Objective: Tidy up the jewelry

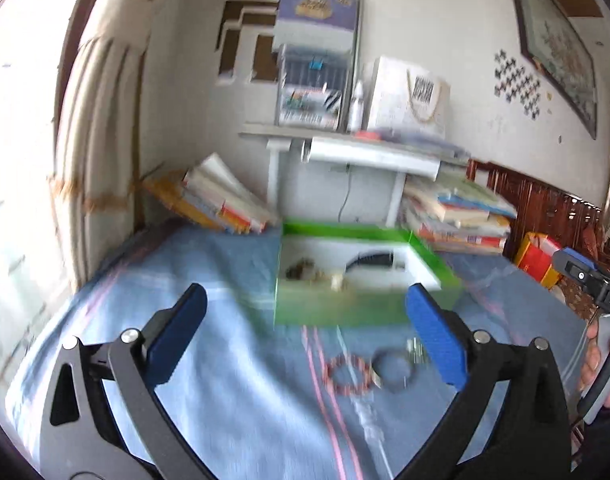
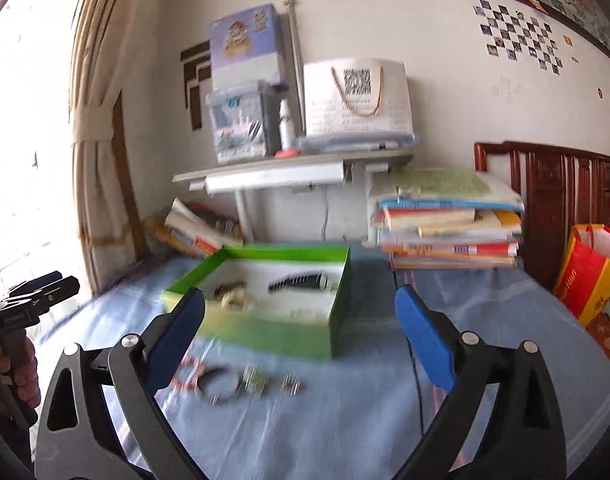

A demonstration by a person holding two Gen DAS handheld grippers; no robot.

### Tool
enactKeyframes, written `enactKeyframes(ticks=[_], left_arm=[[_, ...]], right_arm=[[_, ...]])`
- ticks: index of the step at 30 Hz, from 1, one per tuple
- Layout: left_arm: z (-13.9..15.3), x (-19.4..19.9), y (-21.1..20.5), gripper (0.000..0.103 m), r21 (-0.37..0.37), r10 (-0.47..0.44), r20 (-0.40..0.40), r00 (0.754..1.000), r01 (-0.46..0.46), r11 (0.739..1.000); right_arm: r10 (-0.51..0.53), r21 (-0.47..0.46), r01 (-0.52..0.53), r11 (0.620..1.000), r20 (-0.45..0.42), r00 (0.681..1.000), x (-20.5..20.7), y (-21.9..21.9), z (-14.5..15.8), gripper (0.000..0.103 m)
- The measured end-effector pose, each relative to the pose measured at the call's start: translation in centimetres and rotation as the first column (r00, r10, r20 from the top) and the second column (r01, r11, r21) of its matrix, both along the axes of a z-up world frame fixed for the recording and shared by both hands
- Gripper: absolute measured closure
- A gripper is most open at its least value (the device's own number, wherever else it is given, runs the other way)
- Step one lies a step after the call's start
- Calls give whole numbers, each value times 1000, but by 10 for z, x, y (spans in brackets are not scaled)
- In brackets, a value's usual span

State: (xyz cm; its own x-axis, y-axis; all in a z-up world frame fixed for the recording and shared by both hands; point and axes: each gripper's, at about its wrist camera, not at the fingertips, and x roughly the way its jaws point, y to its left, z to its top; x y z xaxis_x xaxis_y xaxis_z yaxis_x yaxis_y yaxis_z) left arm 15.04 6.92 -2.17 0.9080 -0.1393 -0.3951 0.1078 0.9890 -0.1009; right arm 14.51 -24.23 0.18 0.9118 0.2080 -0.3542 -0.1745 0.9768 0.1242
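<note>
A green box [image 1: 337, 310] with a white inside stands on the blue cloth [image 1: 225, 360]. In it lie a black ribbed item [image 1: 371, 260] and a small heap of jewelry [image 1: 305, 272]. In front of the box a red bead bracelet [image 1: 349, 374], a dark bangle [image 1: 395, 370] and small metal pieces [image 1: 415, 350] rest on the cloth. My left gripper [image 1: 305, 296] is open above the cloth and holds nothing. My right gripper [image 2: 301, 296] is open too, facing the box [image 2: 273, 336], with the bangle [image 2: 219, 386] and metal pieces [image 2: 253, 382] below it. Both views are blurred.
A stack of books [image 2: 449, 232] lies right of the box and leaning books [image 1: 221, 200] lie to its left. A small white shelf [image 1: 345, 148] bears boxes and a paper bag. A red and yellow bag [image 2: 589, 272] and a wooden headboard [image 2: 565, 200] stand on the right.
</note>
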Motion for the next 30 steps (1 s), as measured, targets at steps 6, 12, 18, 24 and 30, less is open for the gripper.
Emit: enactKeyframes(ticks=[6, 12, 18, 24, 30], left_arm=[[-36, -37, -9, 4, 27, -5, -73, 997, 7, 1000], [-52, -44, -19, 4, 33, -31, -118, 993, 35, 999], [-52, -46, -25, 4, 35, -46, -118, 992, 51, 998], [-56, -41, -28, 4, 40, -51, -147, 988, 58, 998], [-58, -38, -32, 4, 49, -50, -160, 986, 59, 997]], right_arm=[[47, -24, -50, 998, -89, 995, -32, 24, -35, 9], [66, -36, -72, 997, -143, 988, -39, 32, -52, 9], [66, -33, -71, 997, -149, 987, -45, 33, -55, 9], [74, -32, -80, 996, -158, 985, -45, 33, -57, 9], [74, -25, -80, 996, -170, 983, -43, 29, -59, 9]])
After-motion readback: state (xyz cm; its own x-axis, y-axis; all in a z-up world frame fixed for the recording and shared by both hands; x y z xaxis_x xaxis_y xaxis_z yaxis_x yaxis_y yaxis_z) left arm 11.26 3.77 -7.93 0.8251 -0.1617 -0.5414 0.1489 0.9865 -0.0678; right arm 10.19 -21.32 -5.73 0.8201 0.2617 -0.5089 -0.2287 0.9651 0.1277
